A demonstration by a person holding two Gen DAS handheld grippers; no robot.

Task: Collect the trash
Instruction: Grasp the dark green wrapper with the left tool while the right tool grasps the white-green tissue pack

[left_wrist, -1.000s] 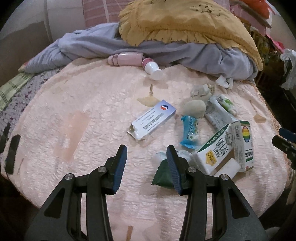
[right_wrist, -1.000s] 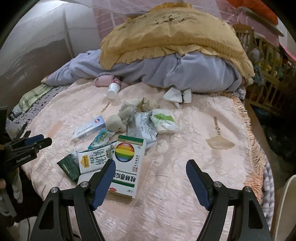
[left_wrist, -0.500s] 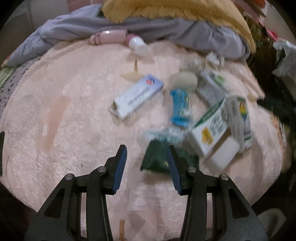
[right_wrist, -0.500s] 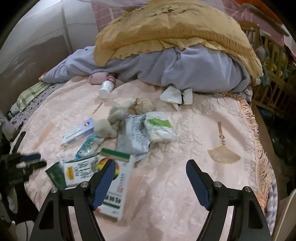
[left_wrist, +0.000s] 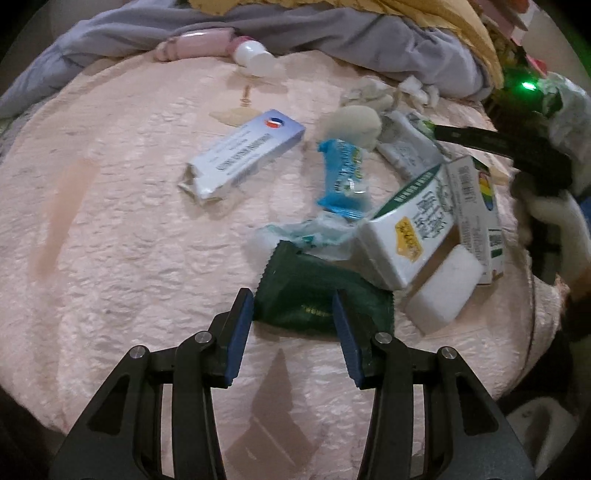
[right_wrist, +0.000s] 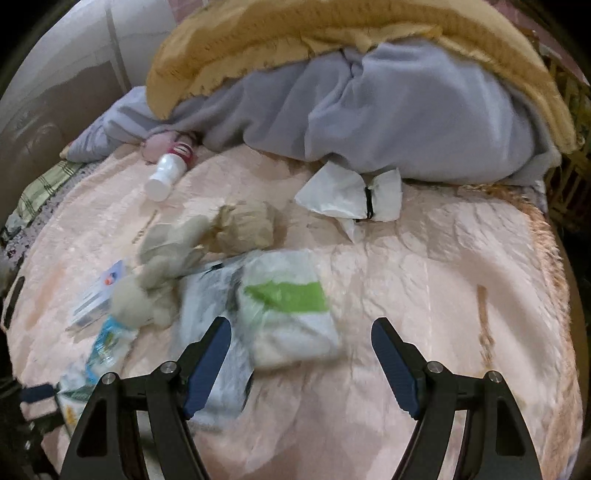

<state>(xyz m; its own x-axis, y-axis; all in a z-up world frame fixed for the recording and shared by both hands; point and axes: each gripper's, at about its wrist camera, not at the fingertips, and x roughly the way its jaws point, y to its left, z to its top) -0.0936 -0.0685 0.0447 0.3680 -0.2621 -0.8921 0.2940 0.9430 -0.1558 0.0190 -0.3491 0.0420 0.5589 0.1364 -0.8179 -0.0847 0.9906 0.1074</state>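
Trash lies scattered on a pink bedspread [left_wrist: 110,236]. My left gripper [left_wrist: 293,301] is open, its jaws on either side of the near edge of a dark green wrapper [left_wrist: 314,291]. Behind it lie a white milk carton [left_wrist: 410,225], a blue wrapper [left_wrist: 343,177] and a blue-white box [left_wrist: 243,155]. My right gripper [right_wrist: 301,332] is open wide just in front of a white packet with a green stripe [right_wrist: 291,310]. Crumpled brown paper [right_wrist: 243,229] and white tissue [right_wrist: 351,195] lie further back.
A grey blanket [right_wrist: 369,110] under a yellow cover [right_wrist: 295,33] is piled at the back of the bed. A white bottle [right_wrist: 166,173] lies near it. A fringed bed edge [right_wrist: 554,258] runs down the right. A rainbow-printed box [left_wrist: 480,199] lies beside the carton.
My left gripper has moved forward and down to the green wrapper. My right gripper has moved forward from the rainbow box to the green-striped packet. Both stayed open.
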